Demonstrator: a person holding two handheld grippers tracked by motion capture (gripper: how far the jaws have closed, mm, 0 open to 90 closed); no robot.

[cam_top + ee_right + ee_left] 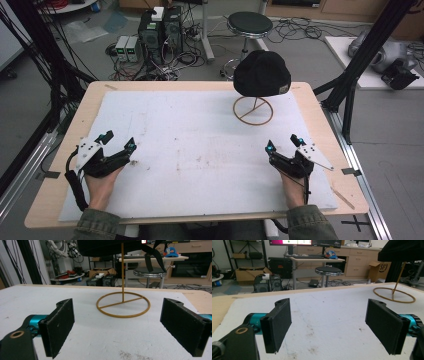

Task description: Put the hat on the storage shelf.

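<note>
A black knit cap (pixel 262 74) hangs on a gold wire stand (pixel 253 110) with a ring base at the far right of the white mat (pixel 200 150). The left gripper view has the stand's ring (pixel 394 294) at far right and the cap (pixel 403 250) above it. Straight ahead in the right gripper view stands the ring base (pixel 123 304) with its thin post, the cap (pixel 110 247) at the top edge. My left gripper (pixel 118 142) rests open at the mat's left side, nothing between its jaws. My right gripper (pixel 285 144) rests open at the right side, well short of the stand.
The mat covers most of a wooden table (pixel 60 165) and carries faint brown stains (pixel 200 160) at its middle. Beyond the table's far edge stand a round stool (pixel 249 24), computer towers (pixel 159 30) and loose cables on the floor. Black frame posts (pixel 360 55) rise at right.
</note>
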